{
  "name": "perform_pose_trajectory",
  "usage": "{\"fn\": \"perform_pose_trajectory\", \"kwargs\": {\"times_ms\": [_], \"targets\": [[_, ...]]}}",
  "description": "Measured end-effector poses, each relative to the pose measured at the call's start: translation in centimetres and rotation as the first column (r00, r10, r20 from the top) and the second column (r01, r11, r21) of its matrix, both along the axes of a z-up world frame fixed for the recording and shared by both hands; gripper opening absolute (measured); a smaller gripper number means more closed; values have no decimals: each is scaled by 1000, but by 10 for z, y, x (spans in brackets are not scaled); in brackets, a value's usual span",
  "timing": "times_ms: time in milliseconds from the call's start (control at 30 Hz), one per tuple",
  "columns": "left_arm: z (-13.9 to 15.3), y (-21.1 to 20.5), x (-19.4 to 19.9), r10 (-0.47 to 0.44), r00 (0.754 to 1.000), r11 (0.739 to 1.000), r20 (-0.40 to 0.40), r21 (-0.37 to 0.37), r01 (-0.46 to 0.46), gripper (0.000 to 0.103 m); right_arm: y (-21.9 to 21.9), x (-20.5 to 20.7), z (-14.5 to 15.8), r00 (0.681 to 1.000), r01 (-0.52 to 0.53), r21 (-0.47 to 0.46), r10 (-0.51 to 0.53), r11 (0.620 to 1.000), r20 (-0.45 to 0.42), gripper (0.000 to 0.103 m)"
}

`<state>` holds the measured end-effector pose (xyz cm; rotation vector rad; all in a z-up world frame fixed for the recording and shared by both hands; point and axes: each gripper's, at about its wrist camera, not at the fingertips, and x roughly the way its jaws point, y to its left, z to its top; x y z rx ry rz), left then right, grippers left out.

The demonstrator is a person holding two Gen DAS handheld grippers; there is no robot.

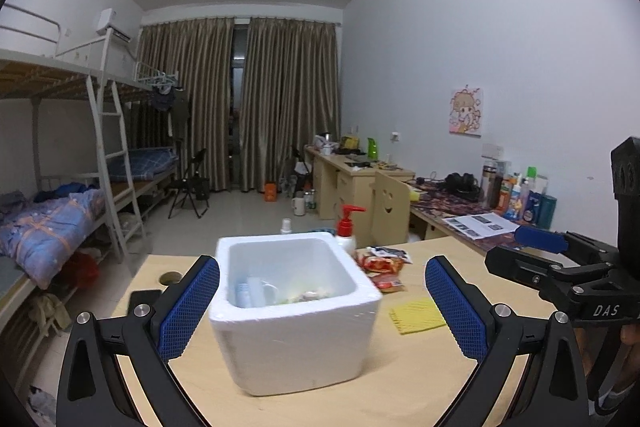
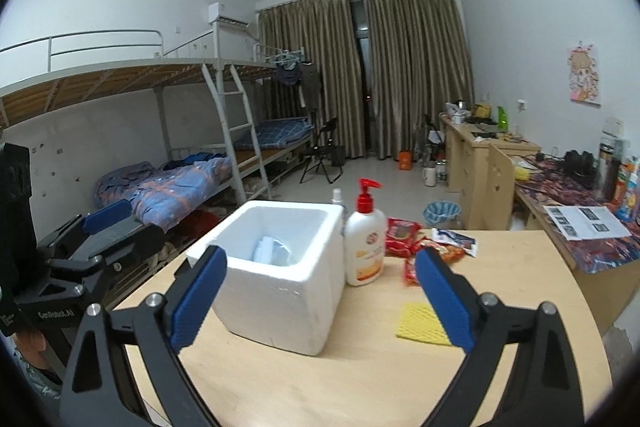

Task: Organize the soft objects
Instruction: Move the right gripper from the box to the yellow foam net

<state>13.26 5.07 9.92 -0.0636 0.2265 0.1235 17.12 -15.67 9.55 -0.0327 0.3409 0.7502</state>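
Observation:
A white foam box (image 1: 296, 311) stands on the wooden table (image 1: 360, 399), with several small items inside. It also shows in the right wrist view (image 2: 280, 275). A yellow sponge cloth (image 1: 416, 315) lies flat to its right, also seen in the right wrist view (image 2: 420, 323). Red snack packets (image 1: 382, 263) lie behind it and show in the right wrist view (image 2: 404, 235). My left gripper (image 1: 322, 307) is open, its blue pads either side of the box. My right gripper (image 2: 320, 291) is open and empty above the table; it appears at the right of the left wrist view (image 1: 540, 247).
A lotion pump bottle (image 2: 365, 243) with a red top stands next to the box. A small white bottle (image 1: 286, 225) is behind the box. A desk (image 2: 592, 227) with papers and bottles is on the right, bunk beds (image 2: 180, 179) on the left.

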Motion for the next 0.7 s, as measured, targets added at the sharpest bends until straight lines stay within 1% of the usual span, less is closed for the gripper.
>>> {"fn": "perform_pose_trajectory", "kwargs": {"times_ms": [100,233,367,467,600,700], "targets": [[-3,-11,2,-28,1000,1000,-5,-10,28,103,-13,5,-7,1000,25,-4,-26,1000,-17,97],[-8,-24,6,-64,998,998,-17,-3,64,103,-27,11,-20,997,56,-13,-57,998,-45,97],[-17,-38,14,-120,992,993,-26,-6,120,103,-38,20,-33,994,86,-30,-87,996,-64,97],[-25,-45,16,-147,989,989,-23,-10,147,103,-40,31,-45,992,94,-57,-98,994,-85,97],[-40,-52,22,-186,982,982,-40,-20,185,103,-37,51,-65,986,96,-96,-108,991,-129,97],[-47,-57,27,-214,976,977,-47,-6,214,103,-40,65,-77,981,98,-108,-114,989,-156,97]]}}
